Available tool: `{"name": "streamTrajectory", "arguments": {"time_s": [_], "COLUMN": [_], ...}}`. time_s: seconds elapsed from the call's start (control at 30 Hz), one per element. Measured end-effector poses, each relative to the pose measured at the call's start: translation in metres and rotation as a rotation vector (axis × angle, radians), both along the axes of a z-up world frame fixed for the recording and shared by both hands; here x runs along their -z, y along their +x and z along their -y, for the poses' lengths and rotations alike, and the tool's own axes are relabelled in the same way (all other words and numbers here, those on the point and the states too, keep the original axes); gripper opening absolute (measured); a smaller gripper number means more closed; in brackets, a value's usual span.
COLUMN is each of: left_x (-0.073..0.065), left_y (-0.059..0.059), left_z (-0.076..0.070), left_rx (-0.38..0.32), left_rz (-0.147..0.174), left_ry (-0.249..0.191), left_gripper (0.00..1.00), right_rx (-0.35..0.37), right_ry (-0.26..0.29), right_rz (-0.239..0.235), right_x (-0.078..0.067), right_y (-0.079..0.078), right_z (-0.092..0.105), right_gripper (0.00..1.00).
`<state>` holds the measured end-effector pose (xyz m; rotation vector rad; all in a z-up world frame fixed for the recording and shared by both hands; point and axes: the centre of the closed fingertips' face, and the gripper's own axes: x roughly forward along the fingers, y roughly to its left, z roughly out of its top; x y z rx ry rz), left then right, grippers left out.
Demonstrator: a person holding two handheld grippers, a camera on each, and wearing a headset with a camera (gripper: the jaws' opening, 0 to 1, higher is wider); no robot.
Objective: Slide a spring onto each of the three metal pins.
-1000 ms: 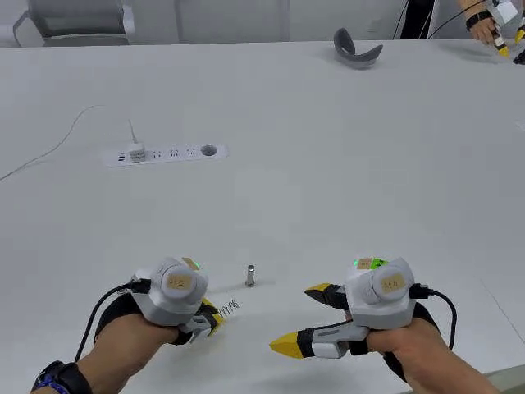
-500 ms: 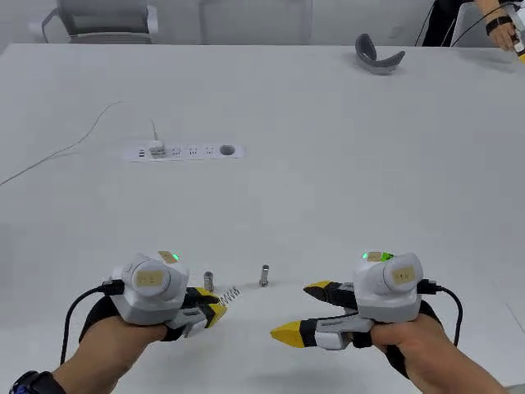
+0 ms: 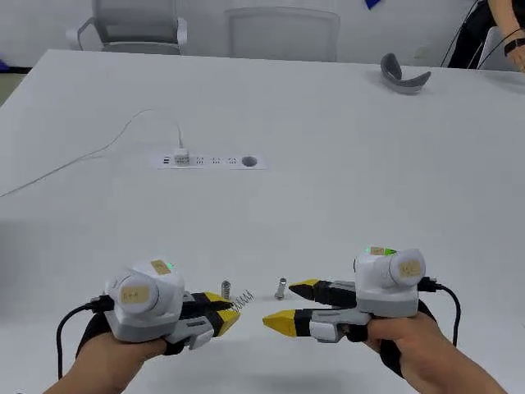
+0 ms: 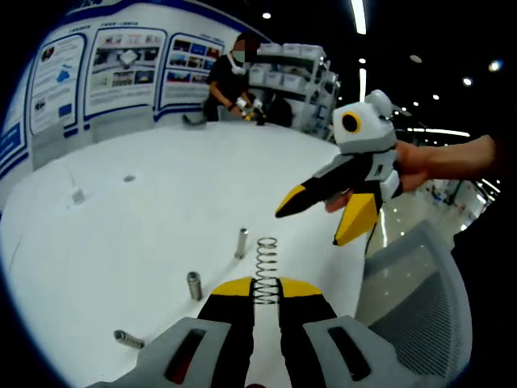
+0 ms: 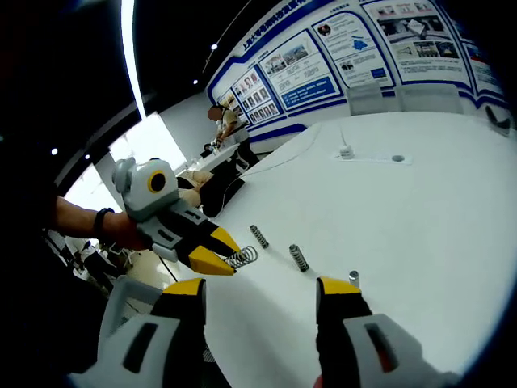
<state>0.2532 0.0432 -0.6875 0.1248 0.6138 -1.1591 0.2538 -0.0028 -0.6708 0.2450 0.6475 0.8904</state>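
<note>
Grips thin coiled wire spring (image 4: 266,260) in yellow-tipped left gripper (image 4: 265,285); holds right gripper (image 3: 289,304), jaws apart, just beside short upright metal pin (image 3: 281,288).

**Head view.** Illumination is bright, even and diffuse, coming from above. The white matte tabletop (image 3: 344,180) reads close to overexposed, with little surface texture. Shadows on it are faint and soft-edged. Focus is sharp throughout.

**Gripper views.** Fisheye distortion is strong: the blue-and-white wall posters (image 5: 355,44) bow towards the edges. The long white ceiling strip lights (image 4: 358,14) bloom against a dark ceiling. A blown-out white patch (image 5: 161,133) glares at the left of the right gripper view. The thin coiled steel spring (image 4: 265,263) resolves coil by coil.
</note>
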Motion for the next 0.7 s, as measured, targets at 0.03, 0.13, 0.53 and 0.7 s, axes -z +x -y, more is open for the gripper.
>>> {"name": "streamTrajectory", "arguments": {"time_s": [0.03, 0.13, 0.53, 0.7], "left_x": [-0.002, -0.008, -0.026, -0.030], "left_y": [0.000, 0.000, -0.005, -0.007], "left_z": [0.001, 0.004, 0.016, 0.019], "left_rx": [0.001, 0.009, 0.060, 0.081], "left_rz": [0.005, 0.010, 0.042, 0.044], "left_ry": [-0.003, -0.015, -0.046, -0.057], "left_gripper": [0.10, 0.10, 0.10, 0.10], "right_rx": [-0.007, -0.016, -0.071, -0.082], "right_ry": [0.024, 0.066, 0.143, 0.155], "right_rz": [-0.005, -0.016, -0.053, -0.063], "right_x": [-0.003, -0.010, -0.021, -0.021], "right_y": [0.002, 0.005, 0.007, 0.006], "right_z": [-0.004, -0.011, -0.027, -0.029], "right_gripper": [0.54, 0.47, 0.30, 0.26]}}
